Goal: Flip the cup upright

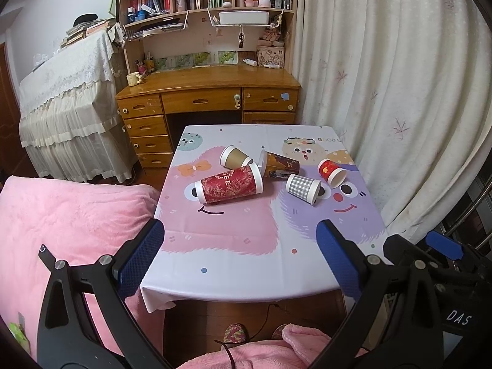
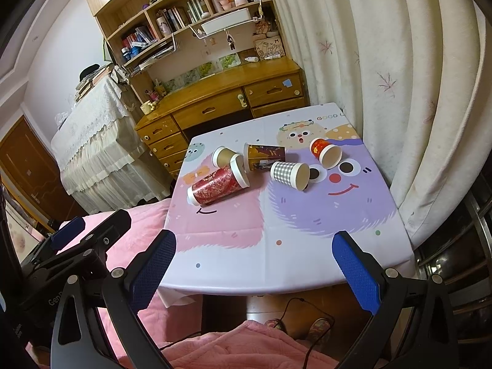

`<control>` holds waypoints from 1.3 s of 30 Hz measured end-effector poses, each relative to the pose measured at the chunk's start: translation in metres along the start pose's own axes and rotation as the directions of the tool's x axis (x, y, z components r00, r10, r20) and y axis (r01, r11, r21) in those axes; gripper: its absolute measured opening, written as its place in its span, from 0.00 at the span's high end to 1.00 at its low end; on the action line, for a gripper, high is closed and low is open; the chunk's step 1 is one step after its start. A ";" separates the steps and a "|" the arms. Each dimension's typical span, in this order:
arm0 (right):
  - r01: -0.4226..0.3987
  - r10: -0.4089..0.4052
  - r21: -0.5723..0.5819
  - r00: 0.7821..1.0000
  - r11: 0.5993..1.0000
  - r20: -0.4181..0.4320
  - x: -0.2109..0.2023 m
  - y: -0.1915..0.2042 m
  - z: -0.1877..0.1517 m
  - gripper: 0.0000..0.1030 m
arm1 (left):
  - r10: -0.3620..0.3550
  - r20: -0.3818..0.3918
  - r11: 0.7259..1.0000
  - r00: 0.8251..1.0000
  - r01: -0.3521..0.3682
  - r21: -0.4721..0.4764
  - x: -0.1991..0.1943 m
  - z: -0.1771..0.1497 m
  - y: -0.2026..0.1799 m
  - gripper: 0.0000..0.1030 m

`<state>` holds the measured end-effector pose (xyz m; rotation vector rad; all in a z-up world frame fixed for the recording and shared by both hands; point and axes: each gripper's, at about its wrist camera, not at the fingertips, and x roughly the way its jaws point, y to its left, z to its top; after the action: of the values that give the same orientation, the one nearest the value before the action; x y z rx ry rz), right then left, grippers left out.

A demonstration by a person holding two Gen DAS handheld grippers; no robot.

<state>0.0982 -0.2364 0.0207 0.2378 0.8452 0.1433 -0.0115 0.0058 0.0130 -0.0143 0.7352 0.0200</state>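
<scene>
Several paper cups lie on their sides on the cartoon tablecloth (image 1: 240,246) (image 2: 276,255): a tall red patterned cup (image 1: 230,184) (image 2: 216,186), a tan cup (image 1: 235,156) (image 2: 224,156), a dark brown cup (image 1: 279,163) (image 2: 266,155), a grey checked cup (image 1: 303,187) (image 2: 289,173) and a small red cup (image 1: 332,172) (image 2: 324,152). My left gripper (image 1: 240,230) is open and empty, held back at the table's near edge. My right gripper (image 2: 255,243) is open and empty too, near the same edge. The right gripper also shows in the left wrist view (image 1: 442,246).
A pink blanket (image 1: 61,221) lies left of the table. A white curtain (image 1: 399,92) hangs close on the right. A wooden desk with shelves (image 1: 209,92) stands behind the table. A lace-covered piece of furniture (image 1: 67,98) is at the far left.
</scene>
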 end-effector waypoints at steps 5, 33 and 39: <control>0.003 -0.003 -0.001 1.000 1.000 -0.001 0.001 0.001 0.000 0.00 | 0.000 -0.003 1.000 1.000 0.000 0.000 0.000 0.001 0.000 0.05; 0.000 0.000 -0.001 1.000 1.000 -0.006 0.005 0.000 0.003 0.00 | -0.008 -0.010 1.000 1.000 0.008 -0.007 0.006 -0.003 0.001 0.05; 0.000 0.000 0.001 1.000 1.000 -0.008 0.006 0.002 0.002 0.00 | -0.007 -0.012 1.000 1.000 0.007 -0.007 0.006 -0.003 0.001 0.06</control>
<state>0.1036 -0.2338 0.0184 0.2383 0.8531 0.1441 -0.0090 0.0064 0.0071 -0.0241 0.7472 0.0157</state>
